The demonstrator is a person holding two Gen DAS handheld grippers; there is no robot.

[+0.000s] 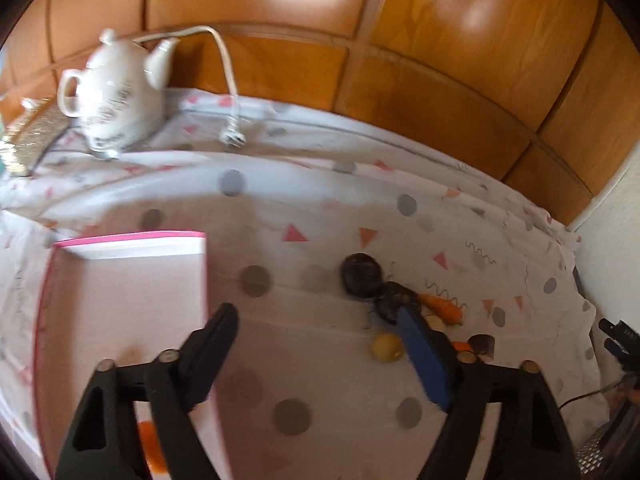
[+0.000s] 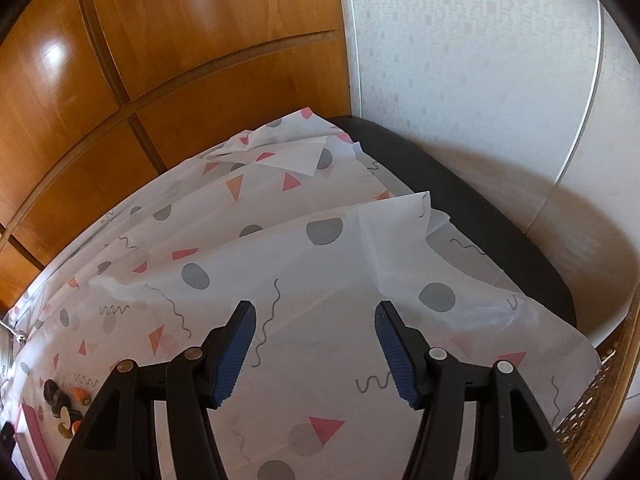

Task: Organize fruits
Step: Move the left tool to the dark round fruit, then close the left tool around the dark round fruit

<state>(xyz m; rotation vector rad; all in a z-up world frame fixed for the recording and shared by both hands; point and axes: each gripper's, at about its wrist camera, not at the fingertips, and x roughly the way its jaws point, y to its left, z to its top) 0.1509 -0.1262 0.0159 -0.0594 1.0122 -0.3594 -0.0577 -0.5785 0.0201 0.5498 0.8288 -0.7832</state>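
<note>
My left gripper point(image 1: 316, 320) is open and empty above the patterned tablecloth. A pink-rimmed white box point(image 1: 124, 312) lies just left of it, with an orange fruit point(image 1: 150, 446) partly hidden behind my left finger. To the right lies a pile of produce: a dark round fruit point(image 1: 361, 274), a second dark one point(image 1: 394, 300), a carrot point(image 1: 444, 306), a yellow round fruit point(image 1: 386, 346) and a brown piece point(image 1: 482, 345). My right gripper point(image 2: 314, 320) is open and empty over bare cloth; the pile point(image 2: 64, 404) shows far at its lower left.
A white teapot point(image 1: 114, 92) and a white cable with plug point(image 1: 232, 134) stand at the back left by the wooden panel wall. The cloth-covered table's dark edge point(image 2: 460, 192) meets a white wall on the right. A wicker basket point(image 2: 600, 392) sits at the right.
</note>
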